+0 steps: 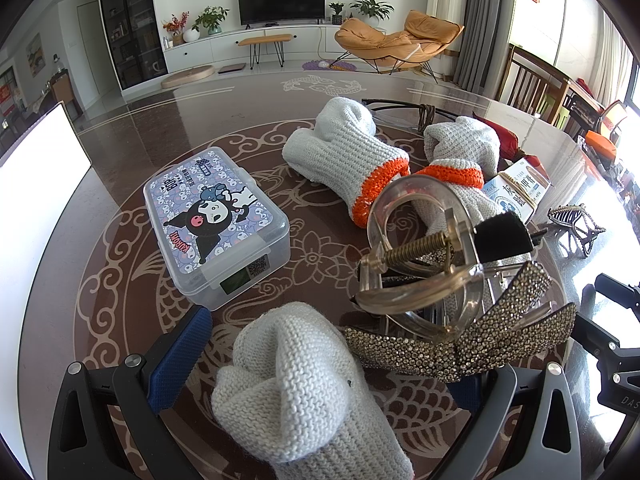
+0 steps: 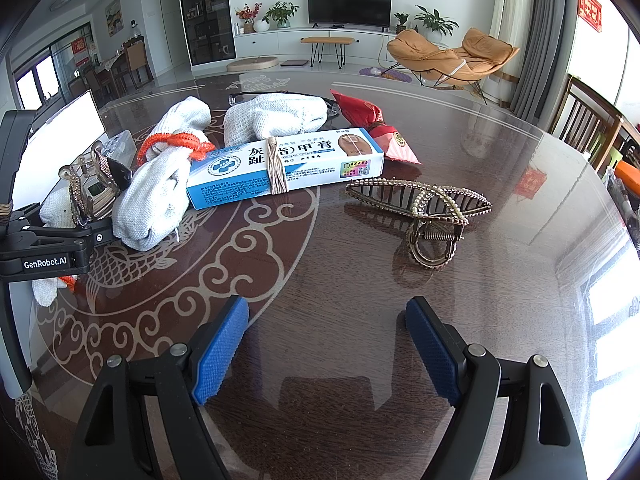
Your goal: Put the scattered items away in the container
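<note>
Left wrist, rhinestone hair clip (clear, sparkly), lidded container

Clearly a home living room: flat television on a low white cabinet, potted plants, orange lounge chair, tall glass-front bookcase, wooden dining chairs beside a glossy patterned table.

A lidded clear plastic box with a cartoon sticker sits shut, apart from the clutter. Three white knit gloves with orange cuffs lie crumpled beside a blue-and-white cream carton, a red snack packet, a rhinestone hair clip and a bronze claw clip.
</note>
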Tool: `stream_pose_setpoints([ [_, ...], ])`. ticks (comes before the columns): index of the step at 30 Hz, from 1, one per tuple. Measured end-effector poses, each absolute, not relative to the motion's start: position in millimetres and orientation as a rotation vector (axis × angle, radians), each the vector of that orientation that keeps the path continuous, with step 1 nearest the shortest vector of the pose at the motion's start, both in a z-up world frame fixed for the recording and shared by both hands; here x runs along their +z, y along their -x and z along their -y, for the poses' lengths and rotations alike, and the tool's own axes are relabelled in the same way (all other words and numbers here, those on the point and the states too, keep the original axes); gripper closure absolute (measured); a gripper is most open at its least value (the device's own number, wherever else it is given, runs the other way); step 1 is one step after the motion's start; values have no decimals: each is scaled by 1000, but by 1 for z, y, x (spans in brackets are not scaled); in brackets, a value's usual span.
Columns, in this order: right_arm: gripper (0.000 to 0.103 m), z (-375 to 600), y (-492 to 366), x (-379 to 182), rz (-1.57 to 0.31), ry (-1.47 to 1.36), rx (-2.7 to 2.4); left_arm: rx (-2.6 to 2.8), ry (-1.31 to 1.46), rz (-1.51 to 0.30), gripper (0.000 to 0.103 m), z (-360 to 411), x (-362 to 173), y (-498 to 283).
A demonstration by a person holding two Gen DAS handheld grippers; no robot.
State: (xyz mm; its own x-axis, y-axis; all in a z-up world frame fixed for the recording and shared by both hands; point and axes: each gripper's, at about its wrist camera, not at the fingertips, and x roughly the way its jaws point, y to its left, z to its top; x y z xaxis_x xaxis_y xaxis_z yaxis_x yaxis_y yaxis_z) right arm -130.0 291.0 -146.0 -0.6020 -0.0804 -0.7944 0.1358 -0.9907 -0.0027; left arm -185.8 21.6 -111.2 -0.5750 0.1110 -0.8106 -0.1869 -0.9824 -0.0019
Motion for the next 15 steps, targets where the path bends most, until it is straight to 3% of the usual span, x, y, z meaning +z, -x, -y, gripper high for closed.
stream_pose_setpoints([
  [15, 21, -291, 130, -146, -95, -1337, -2707, 2645, 1352, -125, 0, -22, -111, 186],
])
